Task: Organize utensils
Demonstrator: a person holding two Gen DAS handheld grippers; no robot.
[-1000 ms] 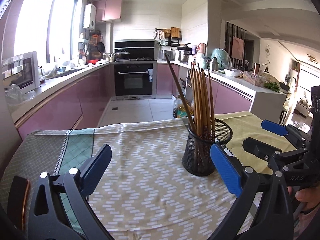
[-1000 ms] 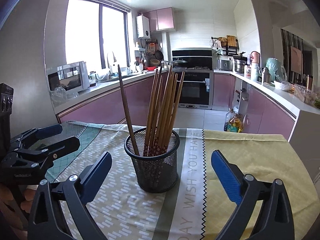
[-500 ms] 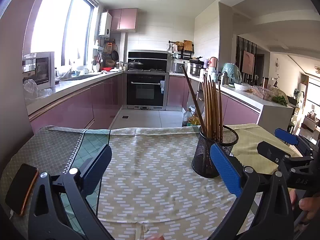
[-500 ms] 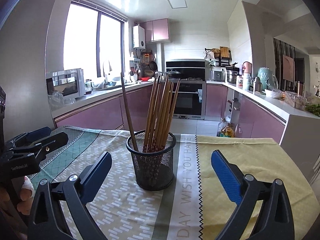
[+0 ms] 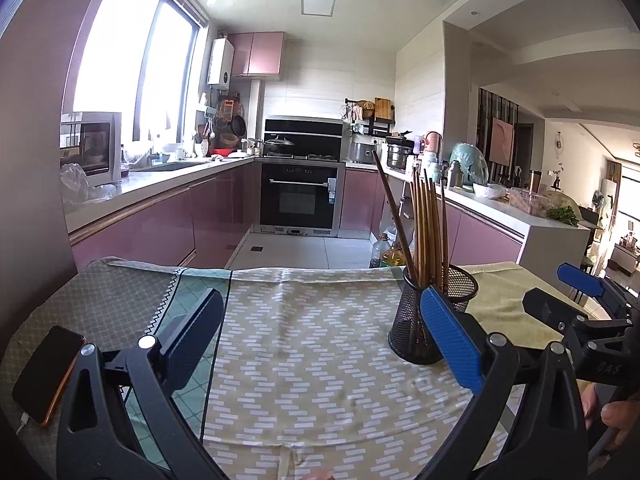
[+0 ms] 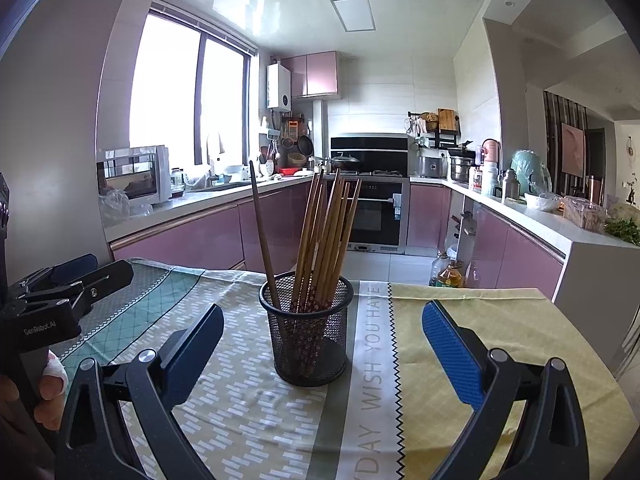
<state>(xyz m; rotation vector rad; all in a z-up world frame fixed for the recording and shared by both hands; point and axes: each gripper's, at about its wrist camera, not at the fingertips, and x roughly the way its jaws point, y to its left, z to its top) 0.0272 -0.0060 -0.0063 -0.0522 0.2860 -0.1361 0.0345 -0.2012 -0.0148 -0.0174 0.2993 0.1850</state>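
Both the left gripper point(image 5: 320, 344) and right gripper point(image 6: 322, 346) are hovering jaws spread, empty, near the light mesh cup point(image 6: 308, 332); thin, stiff, slick chopsticks point(image 6: 324, 240) probably need upper-shaft pinching.

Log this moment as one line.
left gripper: open, empty | right gripper: open, empty | chopsticks: in holder

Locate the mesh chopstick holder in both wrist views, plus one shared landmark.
Left wrist: mesh chopstick holder sits right of centre, partly behind the blue right finger pad.
Right wrist: it sits centre frame, between the open fingers.
Shared landmark: the black oven at the kitchen's far end.
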